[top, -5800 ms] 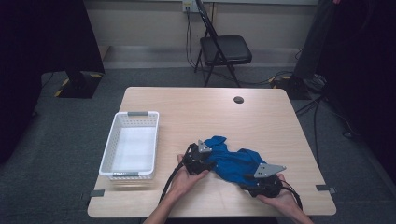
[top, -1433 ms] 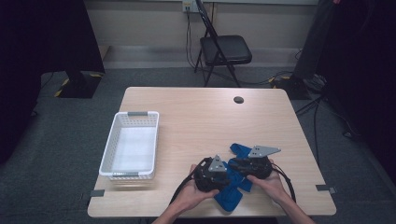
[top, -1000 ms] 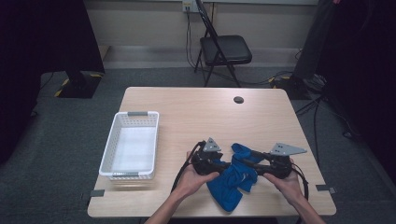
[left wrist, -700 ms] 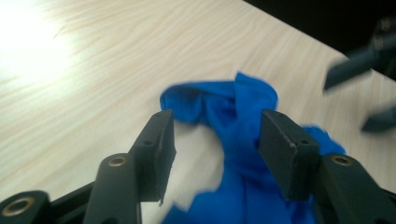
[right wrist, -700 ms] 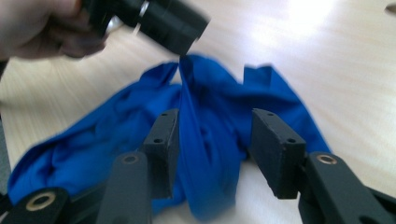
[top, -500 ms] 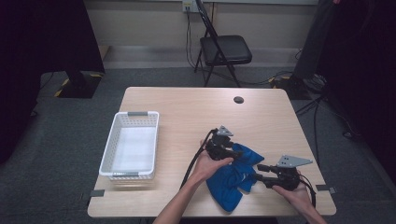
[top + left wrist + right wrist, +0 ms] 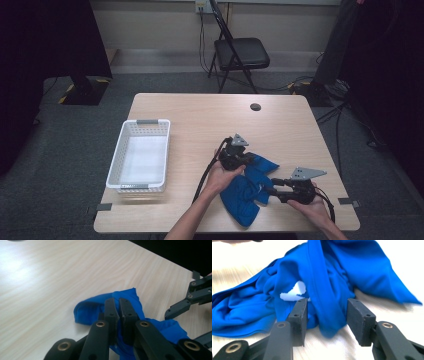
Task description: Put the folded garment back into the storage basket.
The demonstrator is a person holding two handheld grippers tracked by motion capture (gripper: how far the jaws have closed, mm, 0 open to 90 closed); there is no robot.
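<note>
light wood table (image 7: 200,120) sits in a dim room on grey carpet, with a black folding chair (image 7: 240,52) behind its far edge and dark curtains at both sides; near the far edge of the tabletop there's a small dark round disc (image 7: 255,106); on the left part of the table stands a white plastic basket (image 7: 123,159), well apart from the action.

so the main thing is a crumpled blue cloth (image 7: 250,187) lying in a loose heap at the near right part of the table, between the person's two hands; the left gripper (image 7: 242,159) is at the cloth's far edge, and in the left gripper view its jaws have just been closing and are now pressed together on a raised fold of the cloth (image 7: 130,296), blue fabric bunched up between and around the pads; left hand (image 7: 220,176) wraps the gripper body from below.

the right gripper (image 7: 270,186) lies low at the cloth's right side, pointing left toward it; in the right gripper view its jaws stand spread apart, with a hanging ridge of the cloth (image 7: 324,302) between them but the pads not pressing it; a small white tag (image 7: 293,292) peeks out of the folds just above the left pad; right hand (image 7: 311,205) holds that gripper near the table's near right corner.
</note>
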